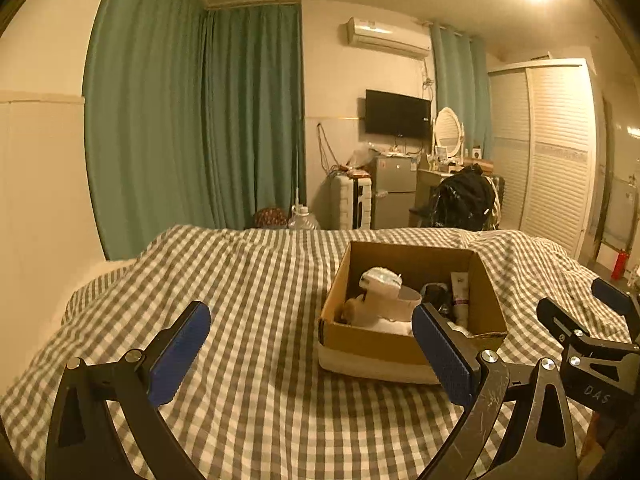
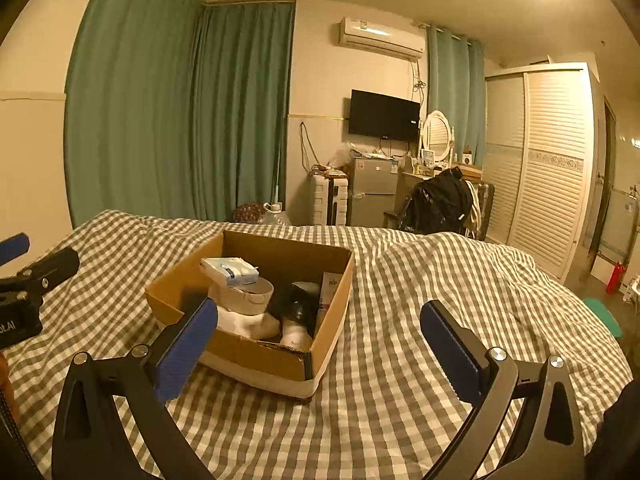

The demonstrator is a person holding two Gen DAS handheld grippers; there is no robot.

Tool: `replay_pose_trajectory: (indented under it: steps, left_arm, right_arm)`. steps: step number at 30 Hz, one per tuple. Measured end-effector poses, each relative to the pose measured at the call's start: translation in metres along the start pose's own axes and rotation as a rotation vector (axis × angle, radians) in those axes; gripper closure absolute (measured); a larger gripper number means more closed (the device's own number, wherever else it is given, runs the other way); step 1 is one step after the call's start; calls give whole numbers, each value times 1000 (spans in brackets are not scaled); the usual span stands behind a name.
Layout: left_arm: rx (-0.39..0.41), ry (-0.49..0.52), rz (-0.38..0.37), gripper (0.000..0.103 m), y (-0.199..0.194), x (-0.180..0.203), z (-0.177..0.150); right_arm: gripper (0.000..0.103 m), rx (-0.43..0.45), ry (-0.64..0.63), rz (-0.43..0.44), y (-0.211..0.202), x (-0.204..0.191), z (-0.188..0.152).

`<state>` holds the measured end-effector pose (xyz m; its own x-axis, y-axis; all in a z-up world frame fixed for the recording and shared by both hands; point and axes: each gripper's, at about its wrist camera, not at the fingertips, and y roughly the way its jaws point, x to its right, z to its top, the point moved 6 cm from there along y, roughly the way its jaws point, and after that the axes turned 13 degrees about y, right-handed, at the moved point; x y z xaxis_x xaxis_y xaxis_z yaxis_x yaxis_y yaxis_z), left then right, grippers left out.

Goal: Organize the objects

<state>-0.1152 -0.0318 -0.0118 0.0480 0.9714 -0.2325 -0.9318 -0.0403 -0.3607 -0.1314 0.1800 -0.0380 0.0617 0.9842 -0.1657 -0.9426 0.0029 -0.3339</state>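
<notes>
Bed [image 1: 256, 320]: covered in a grey-and-white checked sheet, rumpled toward the far edge.

Cardboard box [image 1: 374, 342]: open-topped, resting on the bed, with a pale band along its base. It lies ahead and to the right of the left gripper, ahead and to the left of the right gripper.

Box contents: a beige roll [image 2: 250, 294] of tape-like shape with a small white-and-blue packet [image 2: 232, 270] lying on top of it; white cloth-like items [image 2: 248, 324] beneath; a dark rounded object [image 2: 298, 300], kind unclear; a pale tube [image 1: 459, 292] standing against the right-hand wall of the box.

Left gripper [image 1: 310, 354]: blue-padded fingers spread wide, nothing between them, held low over the bed. Its right finger overlaps the box's near right corner in the left wrist view; whether it touches the box cannot be told.

Right gripper [image 2: 318, 350]: fingers likewise spread wide and empty, over the bed just short of the box. Its left finger overlaps the box's near left edge in the right wrist view.

Room beyond the bed: green curtains [image 1: 192, 120]; wall-mounted air conditioner [image 1: 386, 38]; black television [image 1: 397, 114]; small grey fridge [image 1: 394, 192]; oval mirror [image 1: 447, 130]; a chair draped with black clothing [image 1: 466, 200]; white louvred wardrobe [image 1: 552, 152]; a clear water jug [image 1: 302, 218] at the foot of the bed.
</notes>
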Motion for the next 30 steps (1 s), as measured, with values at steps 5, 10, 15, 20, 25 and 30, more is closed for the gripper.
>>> replay_pose_trajectory:
  steps: [5, 10, 15, 20, 25, 30]
  left_arm:
    - [-30, 26, -11, 0, 8, 8, -7]
    - [-40, 29, -28, 0, 8, 12, -11]
    - [-46, 48, -25, 0, 9, 15, -12]
    - [-52, 42, -28, 0, 10, 15, -13]
    - [-58, 39, -29, 0, 10, 14, -13]
    - [-64, 39, -30, 0, 11, 13, -14]
  right_arm:
    - [1, -9, 15, -19, 3, 5, -6]
    - [1, -10, 18, -30, 1, 7, -4]
    - [1, -17, 10, -36, 3, 7, -6]
    - [1, -31, 9, -41, 6, 7, -8]
    - [1, -34, 4, -43, 6, 6, -9]
    - [1, -35, -2, -44, 6, 5, -9]
